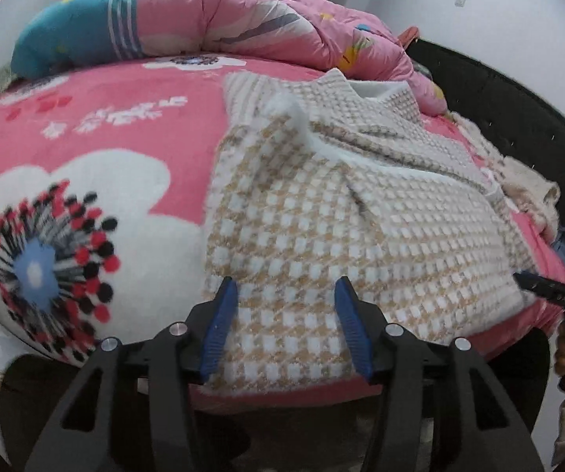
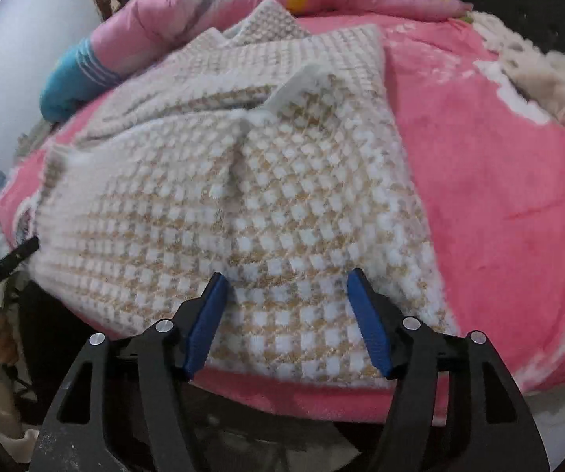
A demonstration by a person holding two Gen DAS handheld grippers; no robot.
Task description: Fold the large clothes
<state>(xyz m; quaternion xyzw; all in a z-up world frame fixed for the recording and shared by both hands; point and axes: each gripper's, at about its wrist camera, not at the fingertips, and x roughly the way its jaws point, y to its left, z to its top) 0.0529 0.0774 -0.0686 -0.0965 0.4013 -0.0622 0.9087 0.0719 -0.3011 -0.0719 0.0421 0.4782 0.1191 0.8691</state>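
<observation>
A large white and tan checked knit garment [image 1: 341, 212] lies spread on a pink flowered bed cover [image 1: 97, 141], with sleeves folded in over its middle. It also shows in the right wrist view [image 2: 266, 196]. My left gripper [image 1: 285, 291] is open, its blue fingers over the garment's near left hem. My right gripper [image 2: 285, 284] is open over the near right hem. The right gripper's tip shows in the left wrist view [image 1: 538, 287]; the left gripper's tip shows in the right wrist view [image 2: 11, 259].
A rolled pink quilt [image 1: 243, 19] with a teal end [image 1: 70, 31] lies along the back of the bed. A beige fluffy cloth [image 2: 550, 86] lies at the right side. A black bed frame [image 1: 518, 110] curves round the right edge.
</observation>
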